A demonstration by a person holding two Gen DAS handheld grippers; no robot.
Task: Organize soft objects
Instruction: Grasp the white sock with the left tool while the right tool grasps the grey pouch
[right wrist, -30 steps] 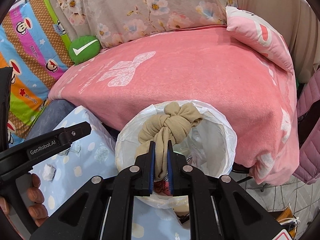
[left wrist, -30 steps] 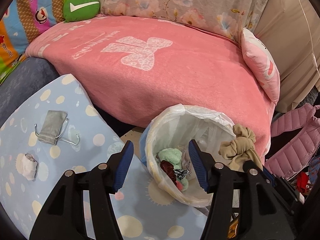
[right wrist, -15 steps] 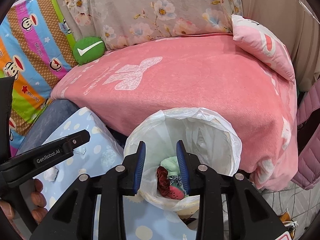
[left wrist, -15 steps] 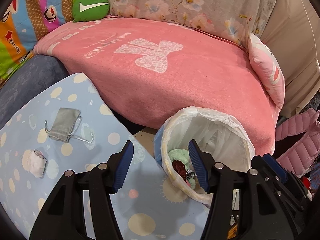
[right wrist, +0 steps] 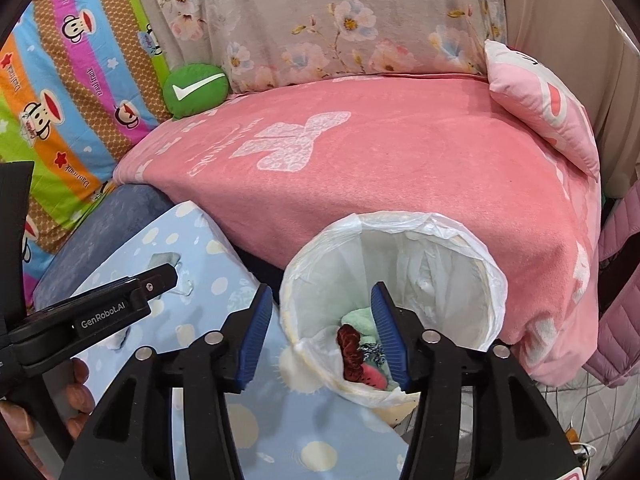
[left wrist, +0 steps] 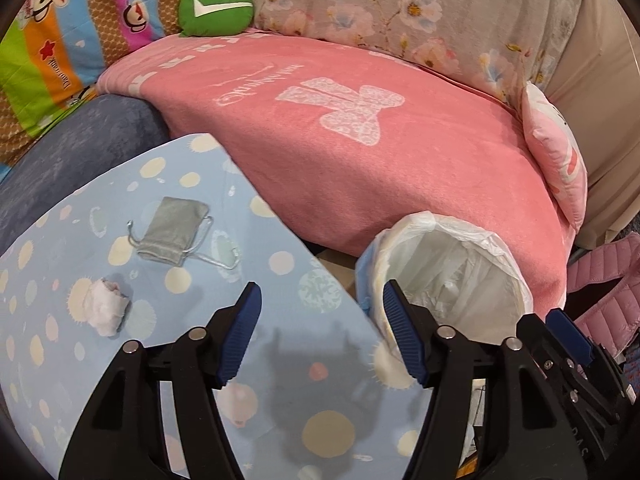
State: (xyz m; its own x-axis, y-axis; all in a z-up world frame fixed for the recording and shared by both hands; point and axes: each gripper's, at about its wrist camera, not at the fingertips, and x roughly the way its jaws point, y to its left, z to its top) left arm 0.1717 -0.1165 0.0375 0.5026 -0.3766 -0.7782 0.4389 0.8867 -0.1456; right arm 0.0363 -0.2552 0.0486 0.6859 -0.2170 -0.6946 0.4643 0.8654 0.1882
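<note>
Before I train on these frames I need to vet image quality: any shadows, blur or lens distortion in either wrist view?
Left wrist view: a dark gripper-shaped shadow falls on the spotted blue cloth under the left gripper; focus sharp. Both views: heavy fisheye bending, black vignette in the corners, soft even light. Right wrist view: the white bin liner is bright but keeps its wrinkles.

I see the pouch [left wrist: 173, 232] on the table [left wrist: 280, 360] with the cloth wad [left wrist: 106, 307] just nearer me; right of the table stands the bin [right wrist: 394, 304], soft items [right wrist: 360, 354] inside, the bed [left wrist: 360, 152] behind both.
</note>
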